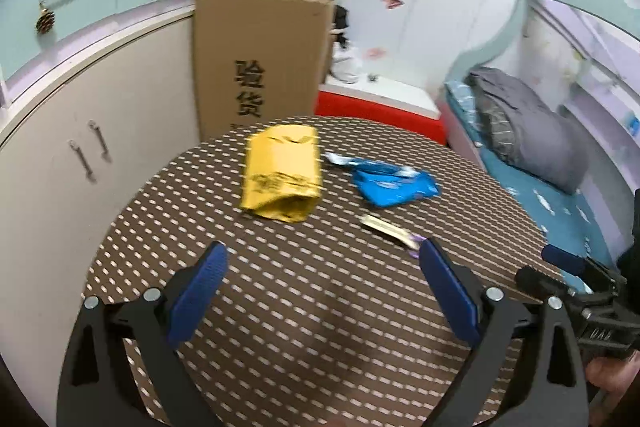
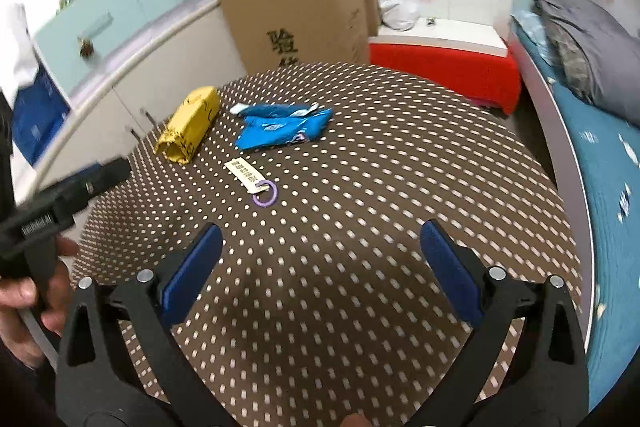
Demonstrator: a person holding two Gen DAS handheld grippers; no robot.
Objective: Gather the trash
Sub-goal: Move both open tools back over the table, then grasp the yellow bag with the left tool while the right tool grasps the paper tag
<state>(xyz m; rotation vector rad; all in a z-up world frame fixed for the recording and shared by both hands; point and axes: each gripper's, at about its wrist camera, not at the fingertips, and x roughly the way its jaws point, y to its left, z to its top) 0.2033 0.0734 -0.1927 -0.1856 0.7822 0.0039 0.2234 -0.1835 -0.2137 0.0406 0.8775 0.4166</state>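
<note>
Hovering wide open and empty above the table (image 2: pixel 400 155), the left hand-held gripper (image 1: pixel 322 259) and right hand-held gripper (image 2: pixel 320 239) face the yellow wrapper (image 1: pixel 282 173), blue wrapper (image 2: pixel 282 131) and tag (image 2: pixel 250 177); the first pickup seemingly awaits, requiring a forward reach.

You can read two large black characters, 验货, printed one above the other on the front of the cardboard box (image 1: pixel 260 63) behind the table; your right wrist view shows 验 whole and the second character cut off by the table edge. The yellow package (image 1: pixel 280 175), the blue wrapper (image 2: pixel 280 131) and the small tag (image 2: pixel 246 177) carry print too blurred to read.
</note>
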